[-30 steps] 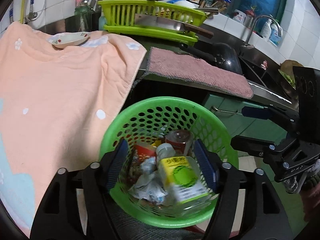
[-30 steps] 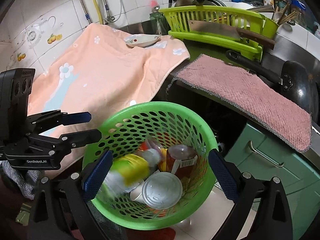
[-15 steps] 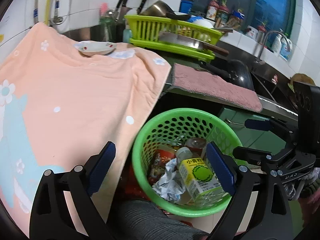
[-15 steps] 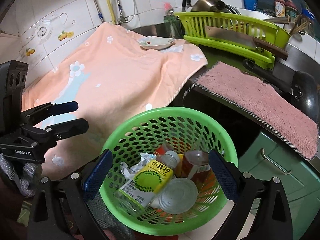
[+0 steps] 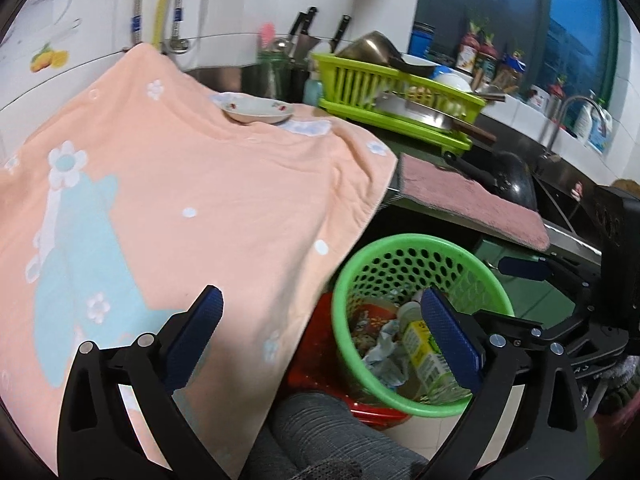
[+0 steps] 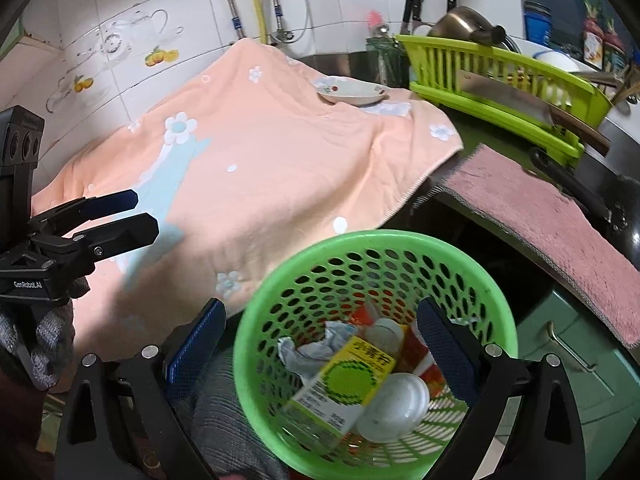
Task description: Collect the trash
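Green plastic, punched all over with round holes: the basket (image 6: 372,240) sits on the floor below the counter edge, its rim tilted toward you; inside lie a yellow-and-green drink carton (image 6: 348,384), a white round lid (image 6: 394,406), crumpled paper (image 6: 308,350), a small pale bottle (image 6: 386,330) and a red wrapper (image 5: 366,326), all heaped together. Your left gripper (image 5: 320,340) is opening, its blue pads spread wide with nothing between them; one pad hangs over the peach towel (image 5: 208,200), the other over the basket's near rim, touching neither as far as the view shows. Your right gripper (image 6: 320,344) also stands wide apart and empty, one finger outside the basket's rim and the other over its inside. Your gloved hand (image 6: 44,336) grips the left tool's handle at the edge of the right view; a grey-clad knee (image 5: 320,432) rises just before the basket. On the towel a small flowered dish (image 5: 258,108) rests near the wall; beside it a lime dish rack (image 5: 400,92) holds a cleaver and bowls; a pink mat (image 5: 472,204) drapes the counter above the basket, a dark pan (image 5: 512,184) just behind it.
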